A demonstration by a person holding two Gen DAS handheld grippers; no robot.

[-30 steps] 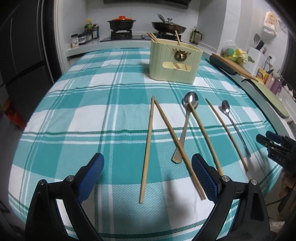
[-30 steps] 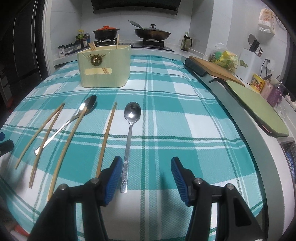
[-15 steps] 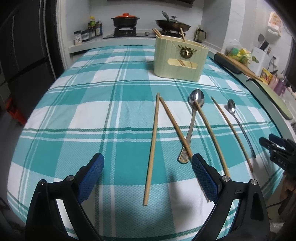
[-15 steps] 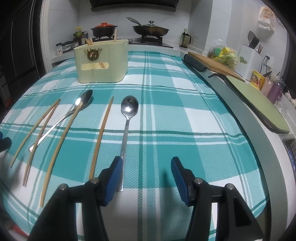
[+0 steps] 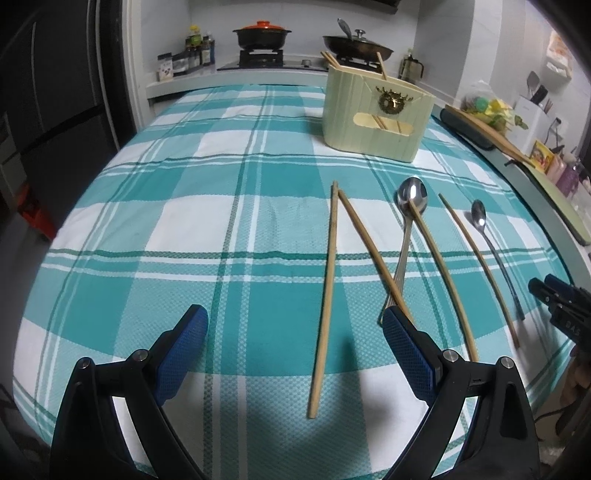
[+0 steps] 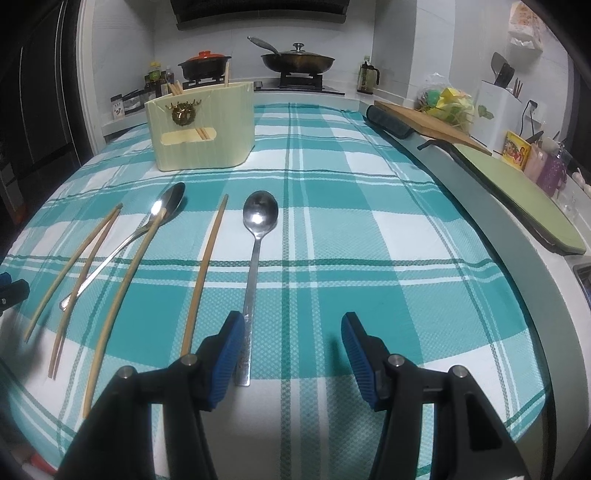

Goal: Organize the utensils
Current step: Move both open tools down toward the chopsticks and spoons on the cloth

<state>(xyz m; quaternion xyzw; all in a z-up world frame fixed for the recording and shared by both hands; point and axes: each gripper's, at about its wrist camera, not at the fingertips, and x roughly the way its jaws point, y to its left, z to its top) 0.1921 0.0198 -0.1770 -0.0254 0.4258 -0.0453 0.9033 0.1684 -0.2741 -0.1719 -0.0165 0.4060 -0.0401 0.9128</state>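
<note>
The left gripper hung low over the near part of the worktop, its jaws released and wide apart with nothing between them but cloth and the near end of one chopstick, which lay lengthwise in the gap, nearer the right-hand pad. A second chopstick ran from beside the first's far tip diagonally toward that right-hand pad, crossing the handle of a large spoon. A third chopstick lay across that spoon's bowl, a fourth farther right, then a slim spoon.

The right gripper was also released and held nothing. The slim spoon lay with its handle end just beside the left-hand pad, outside the gap; the nearest chopstick lay just left of that.

The cream utensil holder stood upright at the far side, well apart from both grippers, with chopstick ends poking from its top. Behind it were a stove with an orange-lidded pot and a pan. A cutting board and green mat lined the right edge. The checked cloth right of the slim spoon lay open.
</note>
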